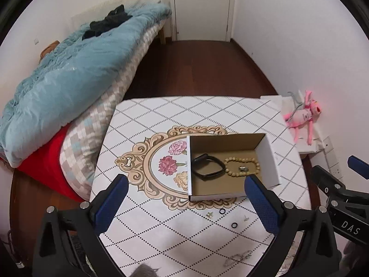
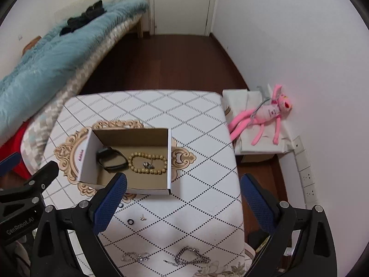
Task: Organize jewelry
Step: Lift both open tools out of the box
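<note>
An open cardboard box [image 1: 269, 159] [image 2: 169, 161] stands on the patterned table. In it lie a black wristband [image 1: 208, 166] [image 2: 111, 158], a beige bead bracelet [image 1: 242, 166] [image 2: 147, 162] and a small silver piece [image 2: 148, 165]. On the table in front lie black rings [image 1: 222, 211] [image 2: 130, 221], small earrings [image 1: 209, 214] [image 2: 143, 218], and two silver chains [image 2: 192, 257] [image 2: 135, 256] at the near edge. My left gripper [image 1: 186, 203] is open and empty above the table before the box. My right gripper [image 2: 183, 198] is open and empty, to the right of the box.
The table [image 1: 161, 120] has a white diamond-pattern cloth. A bed with a blue quilt [image 1: 69, 76] is at the left. A pink plush toy [image 2: 265, 115] lies on a low white box at the right by the wall. A door [image 1: 203, 7] is at the back.
</note>
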Tool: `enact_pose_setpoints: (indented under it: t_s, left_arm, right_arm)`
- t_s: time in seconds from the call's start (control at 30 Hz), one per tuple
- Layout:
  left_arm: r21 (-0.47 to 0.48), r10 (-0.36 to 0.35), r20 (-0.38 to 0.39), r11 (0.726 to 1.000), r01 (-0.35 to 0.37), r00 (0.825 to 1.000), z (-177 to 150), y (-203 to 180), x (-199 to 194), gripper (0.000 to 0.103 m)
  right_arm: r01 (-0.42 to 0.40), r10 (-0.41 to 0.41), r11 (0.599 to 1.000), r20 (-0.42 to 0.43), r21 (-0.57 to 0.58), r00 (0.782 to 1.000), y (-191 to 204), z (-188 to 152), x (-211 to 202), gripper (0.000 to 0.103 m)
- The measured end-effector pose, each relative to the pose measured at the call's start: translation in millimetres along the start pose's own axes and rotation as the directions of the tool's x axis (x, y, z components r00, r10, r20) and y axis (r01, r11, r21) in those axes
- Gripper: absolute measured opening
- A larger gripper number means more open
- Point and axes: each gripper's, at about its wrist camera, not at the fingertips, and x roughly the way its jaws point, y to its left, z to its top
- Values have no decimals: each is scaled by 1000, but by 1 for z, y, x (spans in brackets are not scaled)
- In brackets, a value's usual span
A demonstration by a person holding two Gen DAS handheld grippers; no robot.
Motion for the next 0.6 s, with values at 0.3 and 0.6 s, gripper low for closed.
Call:
enact_pose_setpoints:
  t_s: [0.3, 0.6]
  left_arm:
    - [-22, -12, 35, 1000, 12, 999, -1, 4, -42, 103]
    - [20, 72, -84, 997, -70, 994, -64, 0, 0, 103]
  right_arm:
    - [-61, 58, 996, 60, 61, 997, -11, -11, -51, 100]
    - [-58, 78, 981, -104, 184, 991, -44, -80, -7, 100]
